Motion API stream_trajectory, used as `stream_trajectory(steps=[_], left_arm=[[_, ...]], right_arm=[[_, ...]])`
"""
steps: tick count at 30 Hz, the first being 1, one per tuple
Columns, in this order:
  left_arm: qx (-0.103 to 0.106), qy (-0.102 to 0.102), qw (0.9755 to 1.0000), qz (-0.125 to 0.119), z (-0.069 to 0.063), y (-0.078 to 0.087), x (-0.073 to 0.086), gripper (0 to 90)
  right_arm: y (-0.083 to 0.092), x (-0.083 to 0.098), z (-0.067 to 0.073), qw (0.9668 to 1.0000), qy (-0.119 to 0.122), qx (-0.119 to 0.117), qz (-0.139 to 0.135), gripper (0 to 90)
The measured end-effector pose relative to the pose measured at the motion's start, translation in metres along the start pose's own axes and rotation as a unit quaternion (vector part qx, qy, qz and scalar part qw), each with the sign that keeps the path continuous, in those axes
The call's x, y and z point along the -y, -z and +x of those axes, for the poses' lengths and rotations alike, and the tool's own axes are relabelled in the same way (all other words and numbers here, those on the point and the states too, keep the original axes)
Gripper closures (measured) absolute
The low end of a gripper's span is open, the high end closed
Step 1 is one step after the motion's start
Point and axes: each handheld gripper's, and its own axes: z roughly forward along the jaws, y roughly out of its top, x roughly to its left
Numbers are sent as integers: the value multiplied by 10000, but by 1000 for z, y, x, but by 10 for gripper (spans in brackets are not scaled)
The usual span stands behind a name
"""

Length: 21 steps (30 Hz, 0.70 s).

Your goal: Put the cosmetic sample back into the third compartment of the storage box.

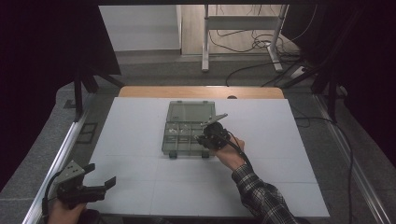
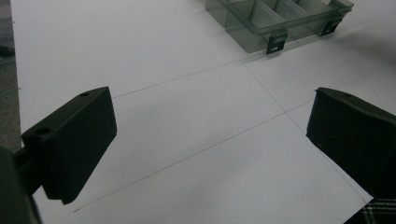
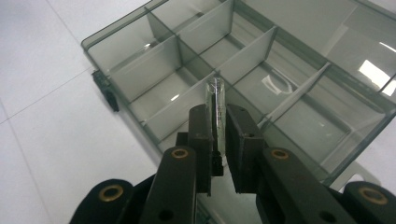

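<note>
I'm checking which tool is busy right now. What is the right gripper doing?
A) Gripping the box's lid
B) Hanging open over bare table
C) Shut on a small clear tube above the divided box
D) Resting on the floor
C: in the right gripper view, the right gripper has its jaws closed on a small clear tube over the compartments of the divided box.

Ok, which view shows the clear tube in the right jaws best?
The right gripper view: the tube stands upright, clamped between the jaws above the open organizer box. In the high view the right gripper sits at the box's right edge, the tube too small to see. The left gripper view catches a corner of the box.
</note>
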Motion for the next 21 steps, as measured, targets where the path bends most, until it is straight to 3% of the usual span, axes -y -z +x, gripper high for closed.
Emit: stream_trajectory(steps=[21], left_arm=[[-10,-5,10000,14,0,0,0,20]], right_arm=[[-14,-14,-17,9997,-94,190,-101,802]])
